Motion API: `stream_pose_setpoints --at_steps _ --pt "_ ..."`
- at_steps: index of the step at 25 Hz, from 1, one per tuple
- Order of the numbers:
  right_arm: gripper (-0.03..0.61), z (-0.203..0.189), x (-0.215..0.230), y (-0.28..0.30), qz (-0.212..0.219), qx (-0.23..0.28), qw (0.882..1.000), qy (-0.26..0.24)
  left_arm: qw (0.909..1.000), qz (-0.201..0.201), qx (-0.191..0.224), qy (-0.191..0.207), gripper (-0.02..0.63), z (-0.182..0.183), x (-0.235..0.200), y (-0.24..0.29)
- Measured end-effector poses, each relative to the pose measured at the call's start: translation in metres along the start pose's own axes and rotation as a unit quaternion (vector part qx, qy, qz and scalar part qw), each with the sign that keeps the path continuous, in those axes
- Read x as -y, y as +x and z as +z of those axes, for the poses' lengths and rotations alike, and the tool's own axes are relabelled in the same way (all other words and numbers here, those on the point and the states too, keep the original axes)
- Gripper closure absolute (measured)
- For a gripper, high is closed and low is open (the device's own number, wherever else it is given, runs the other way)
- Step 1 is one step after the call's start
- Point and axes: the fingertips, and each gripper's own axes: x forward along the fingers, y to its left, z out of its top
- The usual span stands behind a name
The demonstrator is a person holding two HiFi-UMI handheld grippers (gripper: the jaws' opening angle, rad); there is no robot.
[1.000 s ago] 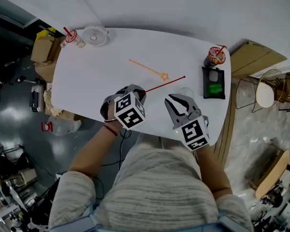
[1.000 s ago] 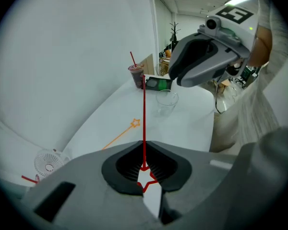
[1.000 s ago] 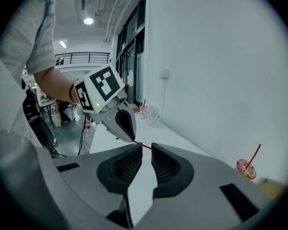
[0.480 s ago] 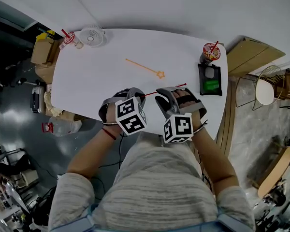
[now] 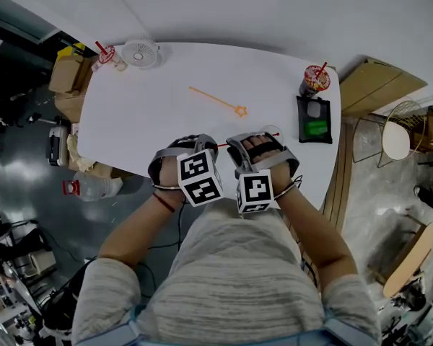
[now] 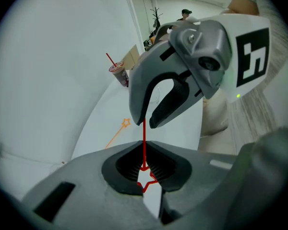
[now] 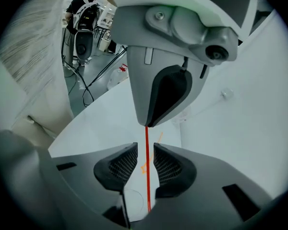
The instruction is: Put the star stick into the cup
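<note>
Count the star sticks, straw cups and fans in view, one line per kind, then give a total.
Star sticks: 2, the red star stick and the orange star stick
Straw cups: 2
Fans: 1
Total: 5

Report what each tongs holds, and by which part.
Left tongs grip the red star stick just beside its star; right tongs stand open around its shaft.
</note>
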Motion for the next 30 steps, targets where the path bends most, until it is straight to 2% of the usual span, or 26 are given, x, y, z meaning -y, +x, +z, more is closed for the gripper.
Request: stream_pose_setpoints --at_steps 11,15,24,25,26,27,30 --pt "0.555 0.004 0.002 0.003 -0.006 0.001 1.000 -0.007 1.0000 -0.004 -0.008 0.004 0.588 -0.001 0.001 -0.003" --pt "0.561 0.005 0.003 0.003 -0.008 0.003 1.000 -0.009 0.9999 -0.004 -0.008 0.005 0.588 -0.001 -0.001 -0.004" --pt "0.563 0.000 0.017 0.000 -0.032 0.002 0.999 0.000 0.9992 0.030 0.025 0.011 0.584 0.009 -0.011 -0.010" --pt "0.563 -0.001 0.018 0.000 -0.035 0.001 0.999 0.000 0.9988 0.035 0.032 0.010 0.565 0.011 -0.012 -0.011" --pt "0.563 -0.002 0.020 -0.001 -0.038 0.001 0.999 0.001 0.9984 0.040 0.040 0.009 0.496 0.013 -0.014 -0.013" --pt "0.563 -0.002 0.022 -0.001 -0.041 0.001 0.999 0.001 0.9977 0.045 0.049 0.007 0.454 0.015 -0.016 -0.016" --pt "0.563 -0.007 0.027 -0.003 -0.051 0.001 0.999 0.010 0.9943 0.070 0.081 -0.001 0.399 0.023 -0.024 -0.029"
